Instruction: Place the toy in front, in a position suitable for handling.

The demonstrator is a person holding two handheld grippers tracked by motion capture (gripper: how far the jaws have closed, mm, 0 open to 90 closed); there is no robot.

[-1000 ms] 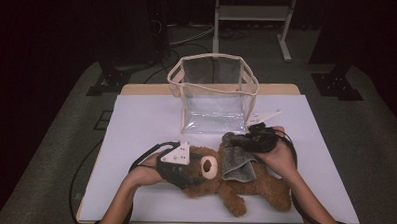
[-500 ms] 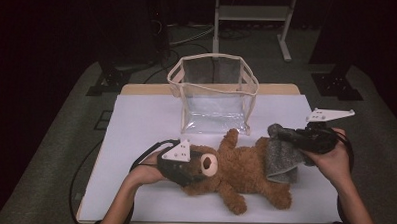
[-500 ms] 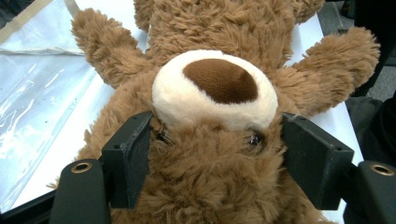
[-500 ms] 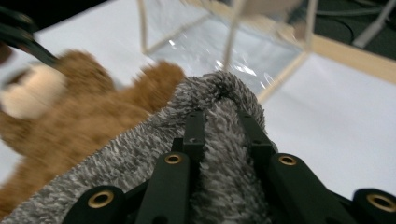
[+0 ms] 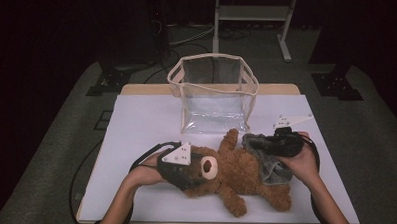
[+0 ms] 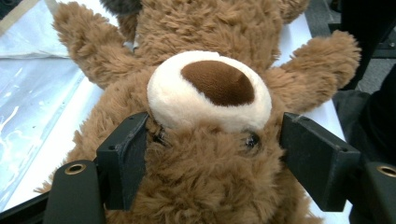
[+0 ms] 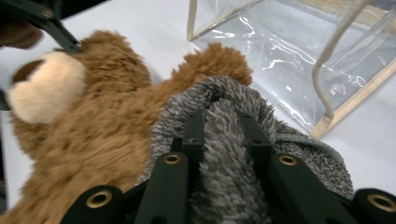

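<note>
Overhead, a white table [image 5: 135, 140] stands on grey carpet [image 5: 60, 152], dark room.

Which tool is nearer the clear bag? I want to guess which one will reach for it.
Right. The right tool, shut on the grey cloth, sits just below the clear bag's right corner. The left tool grips the teddy bear's head, farther toward the table's near edge.

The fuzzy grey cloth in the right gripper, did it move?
Yes. The fuzzy grey cloth swung out to the right, then back left toward the clear plastic bag.
</note>
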